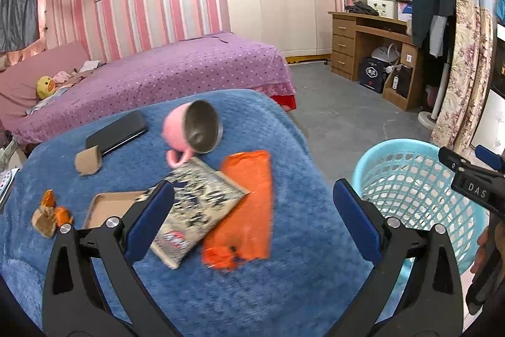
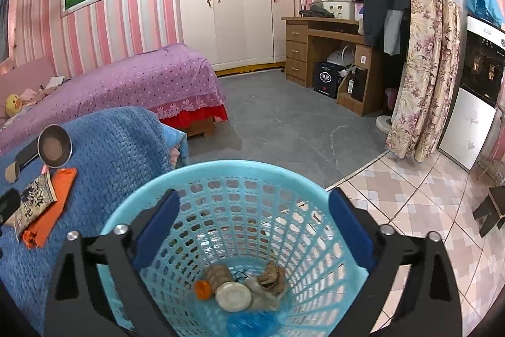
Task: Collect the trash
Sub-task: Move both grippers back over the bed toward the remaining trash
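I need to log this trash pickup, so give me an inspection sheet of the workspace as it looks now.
Surface: blue blanket, items scattered on it.
Job's things: turquoise basket holds scraps; orange wrapper, patterned packet, cardboard roll on blanket.
Clutter: pink mug tipped over, black phone.
Grippers: left gripper open, empty; right gripper open above basket.
Cables: nothing seen.
Surroundings: purple bed, wooden desk.
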### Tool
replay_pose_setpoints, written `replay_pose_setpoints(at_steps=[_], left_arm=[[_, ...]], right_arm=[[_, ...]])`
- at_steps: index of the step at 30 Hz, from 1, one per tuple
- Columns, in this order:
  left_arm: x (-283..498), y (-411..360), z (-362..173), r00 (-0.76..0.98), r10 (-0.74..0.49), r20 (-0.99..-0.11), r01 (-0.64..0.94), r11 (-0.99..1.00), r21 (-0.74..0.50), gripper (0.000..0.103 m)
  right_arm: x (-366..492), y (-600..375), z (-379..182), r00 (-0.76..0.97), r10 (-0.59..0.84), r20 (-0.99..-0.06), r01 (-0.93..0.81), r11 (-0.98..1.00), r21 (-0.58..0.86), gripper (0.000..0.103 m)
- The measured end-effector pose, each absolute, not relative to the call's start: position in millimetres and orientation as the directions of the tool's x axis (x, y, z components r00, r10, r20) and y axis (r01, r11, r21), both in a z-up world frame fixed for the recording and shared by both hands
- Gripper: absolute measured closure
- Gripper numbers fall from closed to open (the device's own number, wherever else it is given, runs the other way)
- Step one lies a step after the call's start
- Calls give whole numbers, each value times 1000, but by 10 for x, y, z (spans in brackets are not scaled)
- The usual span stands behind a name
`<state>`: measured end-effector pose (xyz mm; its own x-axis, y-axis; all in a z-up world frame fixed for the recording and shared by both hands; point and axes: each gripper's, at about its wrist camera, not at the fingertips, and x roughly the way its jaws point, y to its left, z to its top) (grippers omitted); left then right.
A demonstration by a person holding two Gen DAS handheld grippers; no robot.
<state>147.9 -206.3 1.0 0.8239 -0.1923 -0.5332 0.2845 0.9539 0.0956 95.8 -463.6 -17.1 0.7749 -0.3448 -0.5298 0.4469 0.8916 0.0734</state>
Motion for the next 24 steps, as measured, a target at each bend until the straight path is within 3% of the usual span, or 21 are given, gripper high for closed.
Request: replay_pose_setpoints(at_steps=[24], left_arm=[[1866, 206, -270, 797, 112, -594, -10, 985, 171, 6]], right_arm=[[1481, -3324, -181, 802, -199, -564, 245, 969, 6, 5]])
